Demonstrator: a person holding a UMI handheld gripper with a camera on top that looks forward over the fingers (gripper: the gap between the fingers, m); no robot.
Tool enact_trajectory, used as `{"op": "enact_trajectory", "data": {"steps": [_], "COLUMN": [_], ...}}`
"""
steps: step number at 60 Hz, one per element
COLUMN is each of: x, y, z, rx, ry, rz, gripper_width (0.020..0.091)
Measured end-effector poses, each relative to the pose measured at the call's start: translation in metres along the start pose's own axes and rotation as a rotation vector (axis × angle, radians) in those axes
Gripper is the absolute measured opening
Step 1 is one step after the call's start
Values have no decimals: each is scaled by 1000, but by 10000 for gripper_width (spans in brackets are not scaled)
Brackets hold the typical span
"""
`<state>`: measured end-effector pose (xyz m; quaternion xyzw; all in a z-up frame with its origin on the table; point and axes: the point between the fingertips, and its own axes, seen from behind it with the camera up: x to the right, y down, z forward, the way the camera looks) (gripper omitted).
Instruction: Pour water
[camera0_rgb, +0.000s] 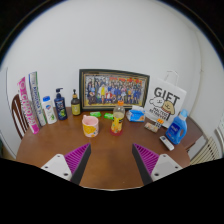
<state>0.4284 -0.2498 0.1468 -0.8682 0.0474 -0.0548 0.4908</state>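
1. Evidently not begun: claw (112, 160) gapes wide, holding nothing.
2. Pink cup (90, 126) and orange-capped bottle (118, 121) stand upright on bench (110, 150), well beyond the fingers.
3. Remaining: grasp, pour.

Near half of the counter (100, 165) bare wood from the claw (112, 160) forward; open approach down the middle. Claw fingers spread, nothing between them. Mid-counter, just beyond: yellow cup (90, 126) and small orange bottle (117, 122), narrow gap between the two. Far left blocked by upright tubes (30, 101), white bottle (48, 110), dark pump bottle (61, 104), yellow bottle (75, 104). Framed photo (114, 88) closes the far centre against the wall. Far right crowded: gift bag (165, 102), blue bottle (177, 128).
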Motion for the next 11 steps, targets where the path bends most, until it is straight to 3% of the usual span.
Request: {"op": "enact_trajectory", "data": {"steps": [11], "x": [-5], "y": [2], "z": [-23], "rx": [22], "ry": [17], "rz": [12], "gripper_width": [856]}}
